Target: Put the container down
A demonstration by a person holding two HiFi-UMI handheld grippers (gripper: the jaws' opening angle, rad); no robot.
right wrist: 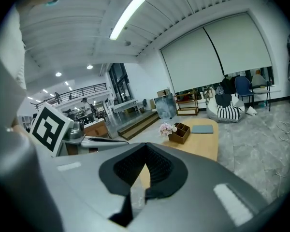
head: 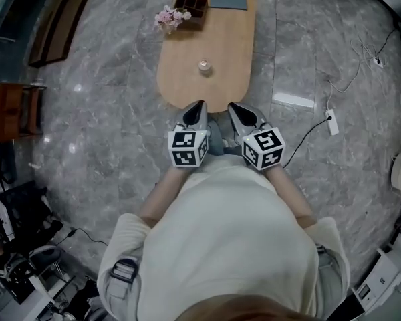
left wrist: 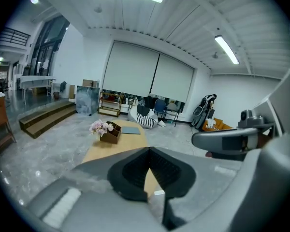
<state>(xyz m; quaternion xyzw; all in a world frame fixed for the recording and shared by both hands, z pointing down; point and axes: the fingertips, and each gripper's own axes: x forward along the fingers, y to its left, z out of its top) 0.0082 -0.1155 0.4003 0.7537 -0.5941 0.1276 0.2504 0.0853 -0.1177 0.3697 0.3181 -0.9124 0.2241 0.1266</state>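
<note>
A small clear glass container (head: 204, 66) stands alone on the oval wooden table (head: 187, 79), near its middle. Both grippers hover side by side just off the table's near end, close to the person's body and well short of the container. The left gripper (head: 199, 104) is shut with nothing between its jaws, which meet at the tips in its own view (left wrist: 149, 149). My right gripper (head: 232, 105) is shut and empty too (right wrist: 146, 144). In both gripper views the jaws hide the container.
At the table's far end sit a brown compartment box (head: 191, 7) with pink flowers (head: 170, 17) and a grey-blue pad (head: 228, 0). A power strip (head: 331, 122) with cables lies on the marble floor to the right. An orange cabinet (head: 17, 111) stands at left.
</note>
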